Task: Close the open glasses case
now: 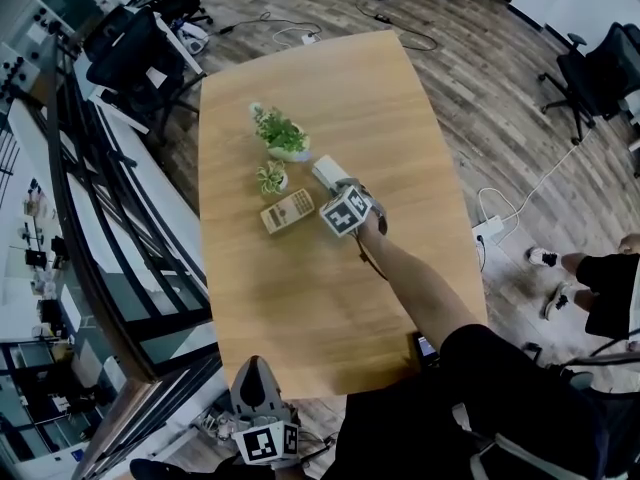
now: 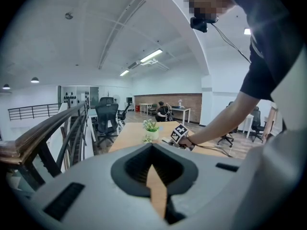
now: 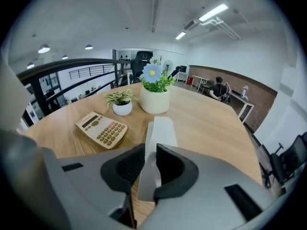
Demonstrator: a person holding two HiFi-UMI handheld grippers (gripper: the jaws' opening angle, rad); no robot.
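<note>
A pale grey glasses case (image 1: 325, 170) lies flat on the wooden table (image 1: 330, 298), just right of two potted plants. Its lid looks down in the right gripper view, where the glasses case (image 3: 161, 128) runs away from the camera and under the jaws. My right gripper (image 1: 336, 185) stands over its near end. The right gripper (image 3: 149, 153) has its jaws slightly apart, with the case showing in the gap and no pad pressing on it. My left gripper (image 1: 256, 366) hangs below the table's near edge, far from the case. The left gripper (image 2: 152, 148) has its tips together and holds nothing.
A beige calculator (image 1: 287, 210) lies left of the case. Behind it stand a small plant (image 1: 271, 177) and a larger flowering plant in a white pot (image 1: 283, 135). A railing runs along the table's left side, with office chairs (image 1: 140, 53) beyond. A seated person's legs (image 1: 590, 278) are at far right.
</note>
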